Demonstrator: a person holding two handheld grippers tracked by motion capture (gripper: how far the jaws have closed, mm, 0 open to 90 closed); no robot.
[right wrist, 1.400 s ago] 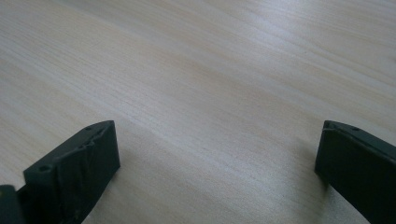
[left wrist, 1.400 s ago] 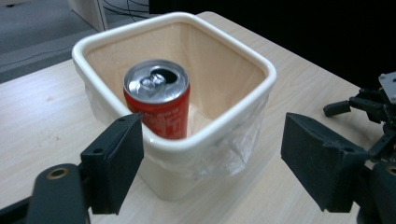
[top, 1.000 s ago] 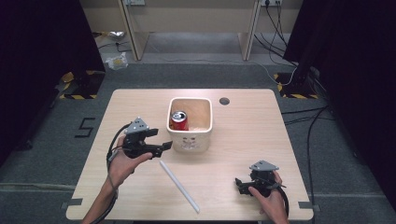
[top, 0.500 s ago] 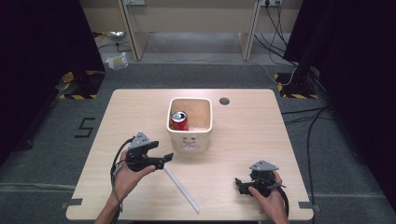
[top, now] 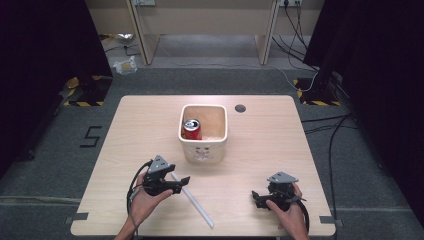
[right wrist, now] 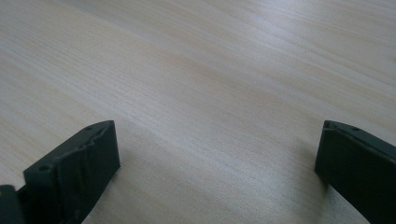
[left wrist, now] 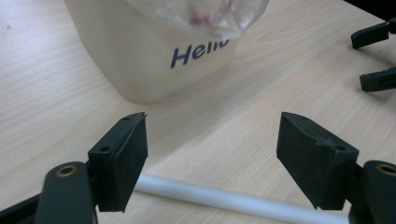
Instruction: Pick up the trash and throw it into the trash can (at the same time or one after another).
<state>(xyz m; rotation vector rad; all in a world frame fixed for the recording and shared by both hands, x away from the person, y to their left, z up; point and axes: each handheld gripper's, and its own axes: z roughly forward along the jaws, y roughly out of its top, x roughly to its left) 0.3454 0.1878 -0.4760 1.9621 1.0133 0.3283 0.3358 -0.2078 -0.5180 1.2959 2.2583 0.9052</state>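
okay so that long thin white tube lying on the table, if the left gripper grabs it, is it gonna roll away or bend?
The long thin white tube looks round and smooth, so a nudge would probably roll it across the wooden table. It lies straight, so it is likely stiff rather than floppy. Its slim shape suggests it is light. The left gripper, jaws open and just closing a little, straddles it near one end, so it may tilt when lifted.

tub point(top: 203, 142) mid tabletop point(top: 125, 130) | can point(top: 191, 129) inside tub, left part | tube point(top: 192, 200) on tabletop before tub, slanting | left gripper point(top: 181, 183) at tube's far end | right gripper point(top: 256, 196) well right of tube
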